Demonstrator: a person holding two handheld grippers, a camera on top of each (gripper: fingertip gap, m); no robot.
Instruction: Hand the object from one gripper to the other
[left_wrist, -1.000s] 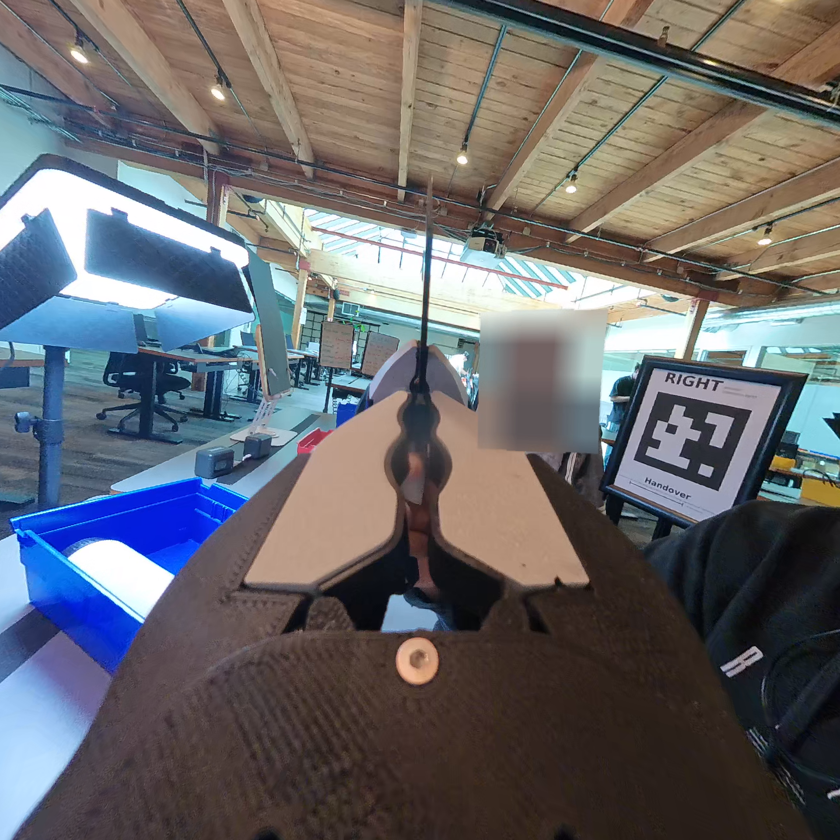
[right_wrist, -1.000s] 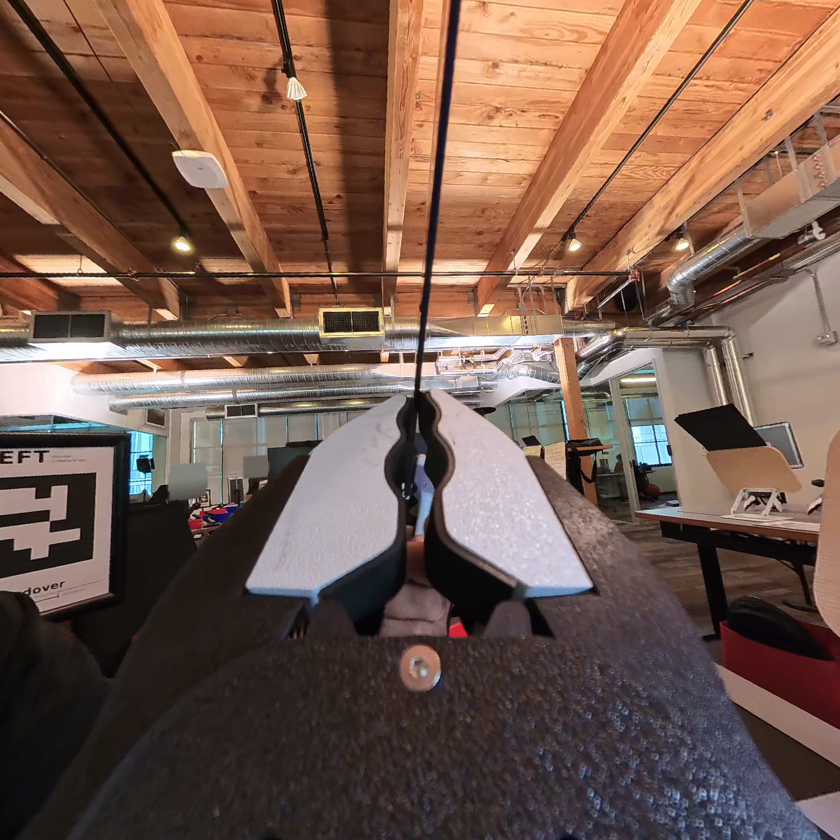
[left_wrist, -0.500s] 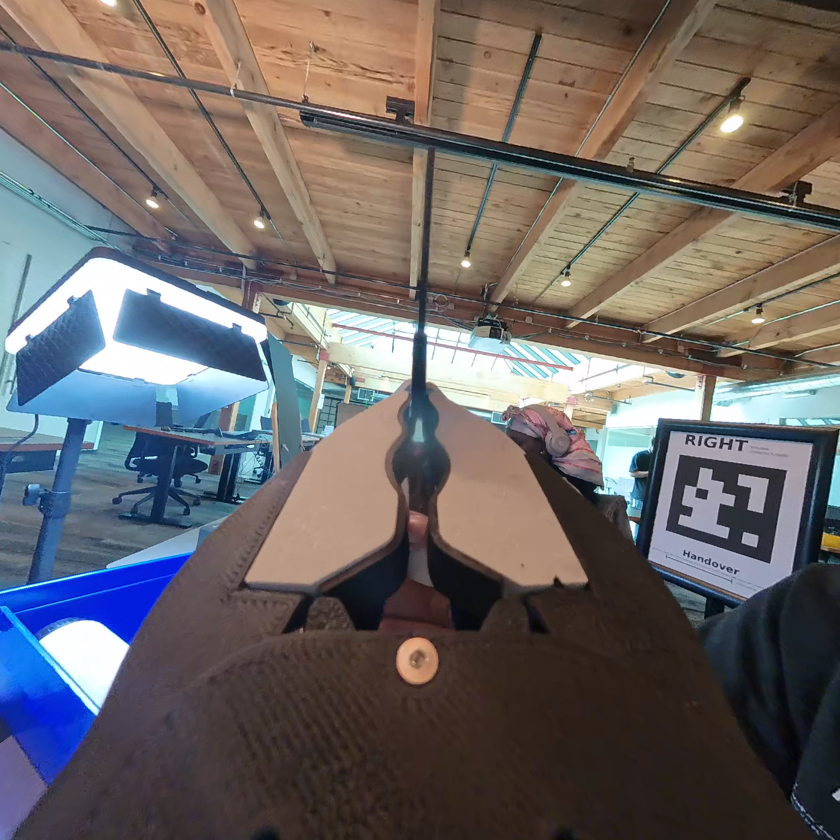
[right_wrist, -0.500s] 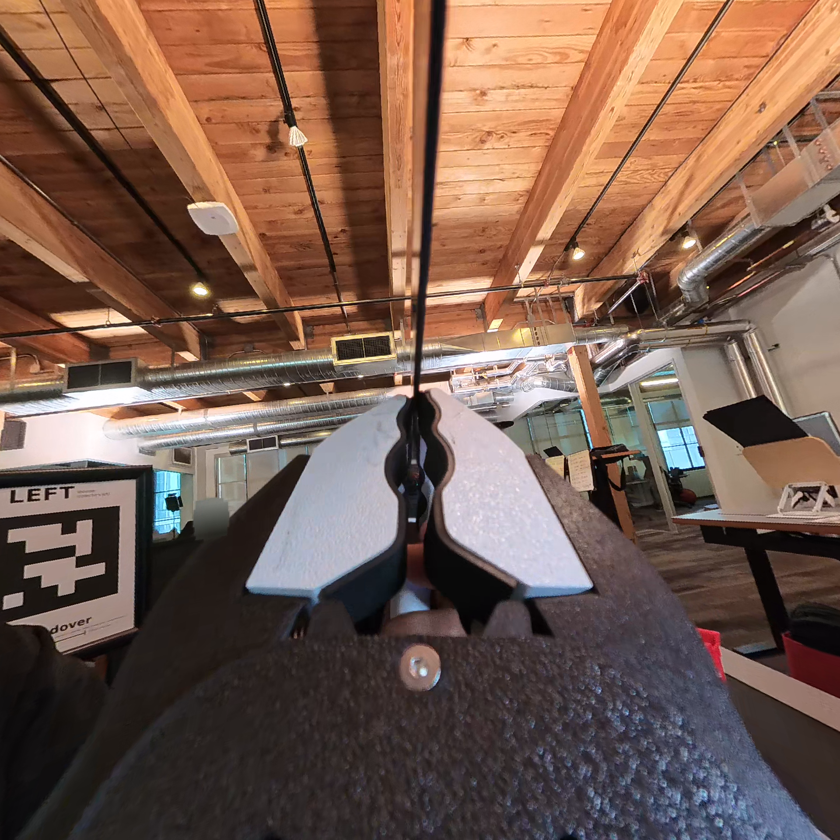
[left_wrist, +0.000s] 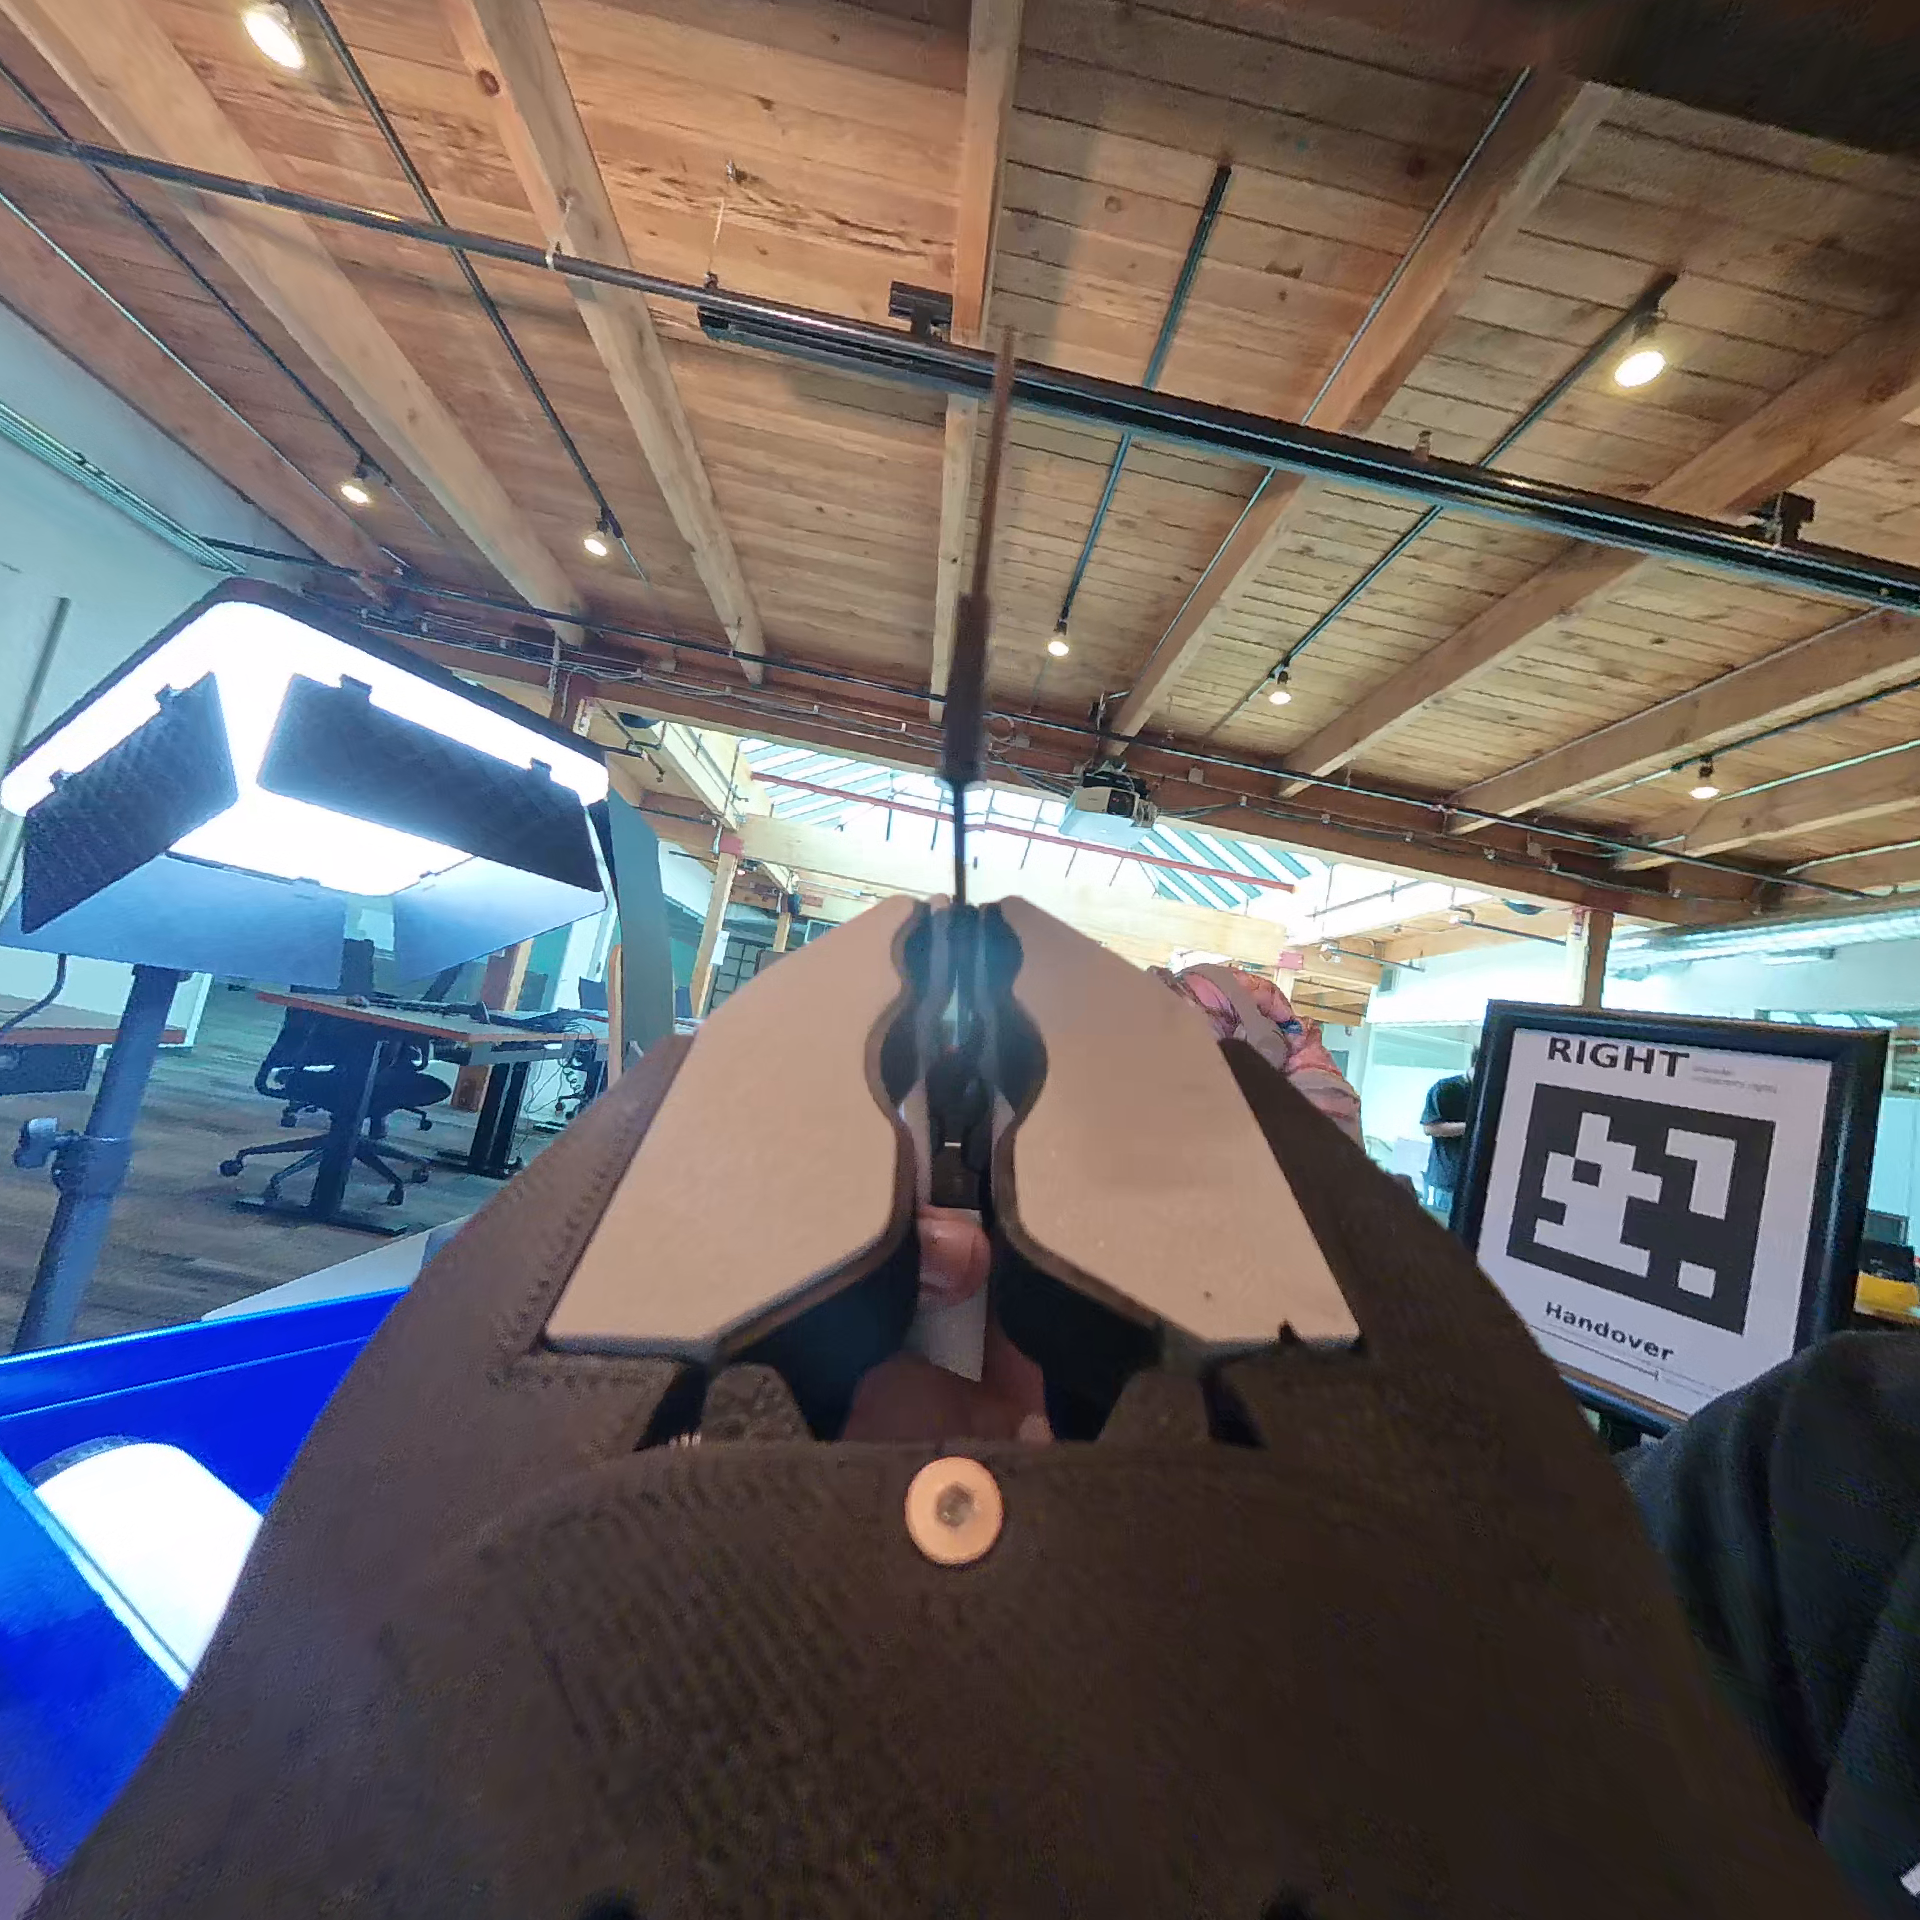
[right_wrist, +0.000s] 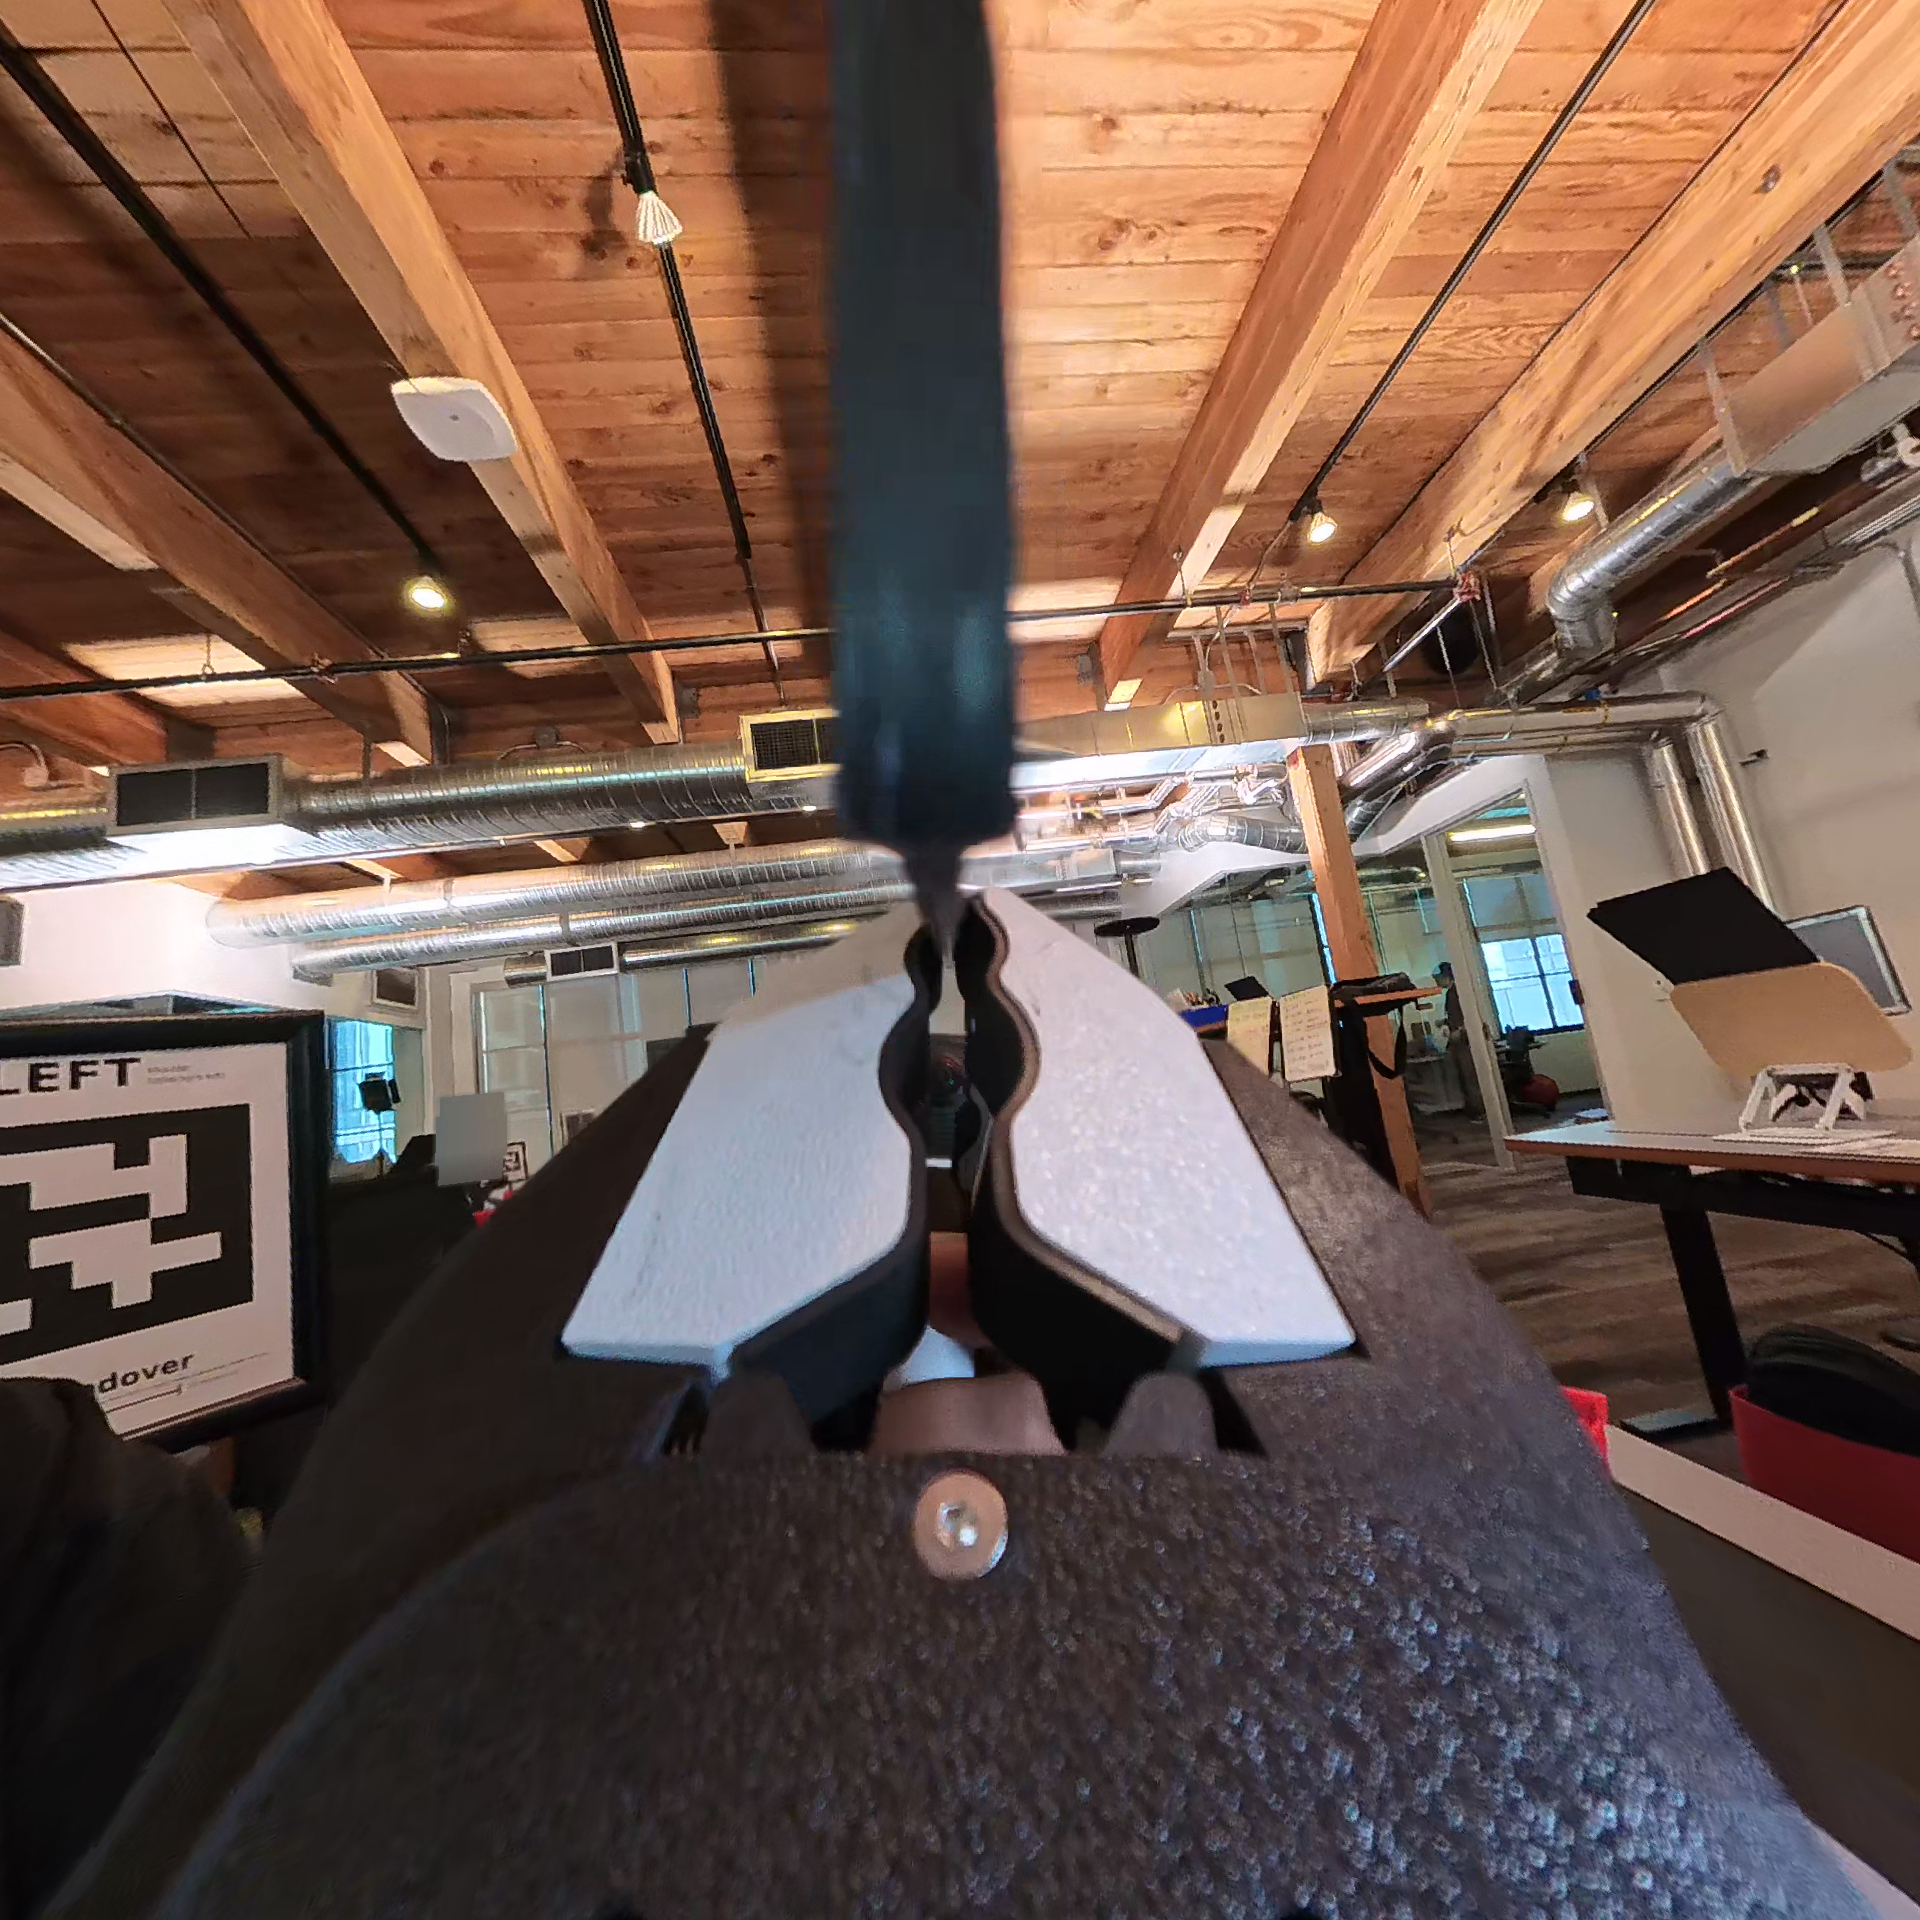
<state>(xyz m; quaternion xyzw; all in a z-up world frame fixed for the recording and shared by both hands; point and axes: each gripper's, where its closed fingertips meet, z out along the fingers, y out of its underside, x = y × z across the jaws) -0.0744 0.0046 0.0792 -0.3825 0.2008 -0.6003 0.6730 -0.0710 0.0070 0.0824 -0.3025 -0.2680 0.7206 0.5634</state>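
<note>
Up toward the ceiling, left wrist view: the left gripper (left_wrist: 961, 914) points steeply upward, its jaws drawn together at the tips.
Left grasp: a thin dark strap (left_wrist: 966, 686) rises from between the tips, clamped there; it looks like a flat band seen edge-on, though what it is exactly I cannot tell.
Left surroundings: a blue bin (left_wrist: 125, 1455) sits low on the left, a lit lamp panel (left_wrist: 291, 790) stands beyond it, and a framed marker sign (left_wrist: 1652, 1195) stands to the right.
Right wrist view: the right gripper (right_wrist: 951, 925) also aims upward, jaws nearly closed, pinching the narrow pointed end of the same strap (right_wrist: 920, 416), which broadens into a ribbed dark band close to the lens.
Right surroundings: a second framed marker sign (right_wrist: 145, 1195) stands at the left edge; a desk (right_wrist: 1714, 1164) at right.
Why held so: both grippers appear to grip the strap at once, likely the shared-hold instant of the handover, so it never goes unsupported.
Judged next need: one side must let go without tugging it loose.
</note>
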